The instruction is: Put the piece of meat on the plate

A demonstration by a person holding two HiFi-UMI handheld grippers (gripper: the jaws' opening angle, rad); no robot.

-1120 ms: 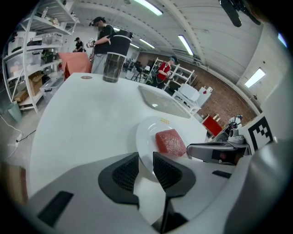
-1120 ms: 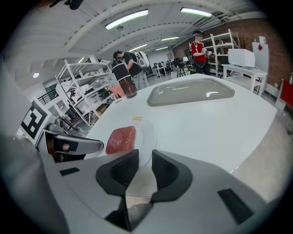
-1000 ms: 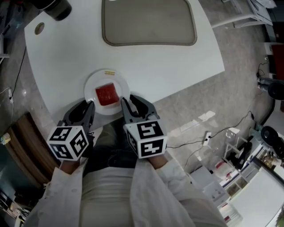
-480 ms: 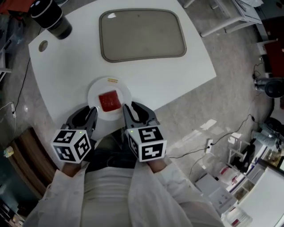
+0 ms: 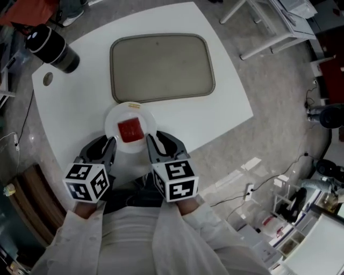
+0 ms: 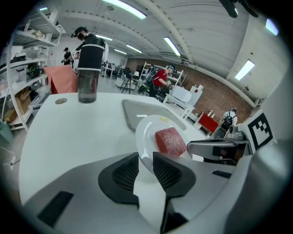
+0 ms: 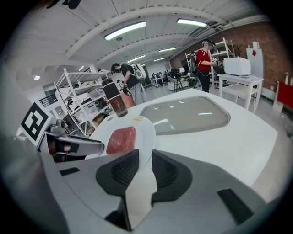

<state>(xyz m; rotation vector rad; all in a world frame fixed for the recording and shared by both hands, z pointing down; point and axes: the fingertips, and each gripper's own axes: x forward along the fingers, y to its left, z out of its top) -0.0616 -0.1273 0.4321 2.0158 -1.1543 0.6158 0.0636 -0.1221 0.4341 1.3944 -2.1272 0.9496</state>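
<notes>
My left gripper (image 6: 145, 160) was clenched on the near left rim of the plate (image 5: 114, 119), and my right gripper (image 7: 144, 157) was clamped on its near right rim. The piece of meat (image 5: 129, 129) lay in the middle of the plate. The plate was over the near edge of the table (image 5: 231, 91), just beside the tray (image 5: 161, 67). Bare tabletop lay to the right, and a dark bottle (image 5: 52, 48) stood well apart at the far left corner.

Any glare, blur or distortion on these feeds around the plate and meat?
Head view: even light, sharp, white plate bright yet meat clear. Left gripper view: heavy fisheye bending, black corners, ceiling lights blown out. Right gripper view: same fisheye, light streaks reflected on the tray.
</notes>
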